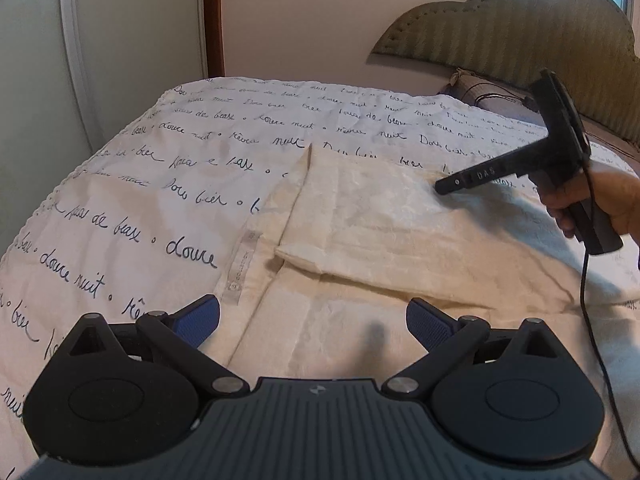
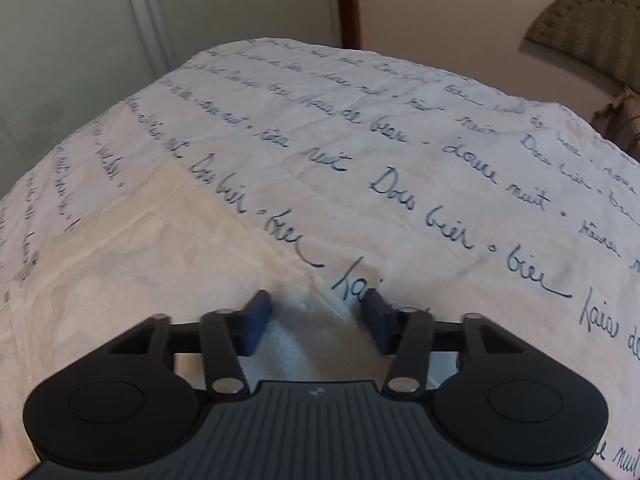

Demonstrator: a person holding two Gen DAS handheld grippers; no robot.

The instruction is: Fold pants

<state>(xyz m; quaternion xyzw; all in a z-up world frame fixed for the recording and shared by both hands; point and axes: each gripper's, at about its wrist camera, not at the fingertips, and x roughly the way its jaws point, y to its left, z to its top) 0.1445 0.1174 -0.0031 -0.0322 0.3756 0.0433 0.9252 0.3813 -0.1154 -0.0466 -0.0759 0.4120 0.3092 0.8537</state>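
Cream pants (image 1: 380,232) lie partly folded on a bed, one layer lying over another, with a white label strip (image 1: 236,272) at the left edge. My left gripper (image 1: 312,320) is open and empty, hovering just above the near part of the pants. The right gripper shows in the left wrist view (image 1: 444,188) over the far right of the pants, held by a hand. In the right wrist view my right gripper (image 2: 316,316) is open, its blue pads either side of a fold of the pants (image 2: 160,248) near their edge.
A white bedspread (image 1: 120,208) with dark handwritten script covers the bed. A green padded headboard (image 1: 520,32) and a pillow (image 1: 480,92) stand at the back right. A cable (image 1: 588,300) hangs from the right gripper. A wall and door frame lie beyond.
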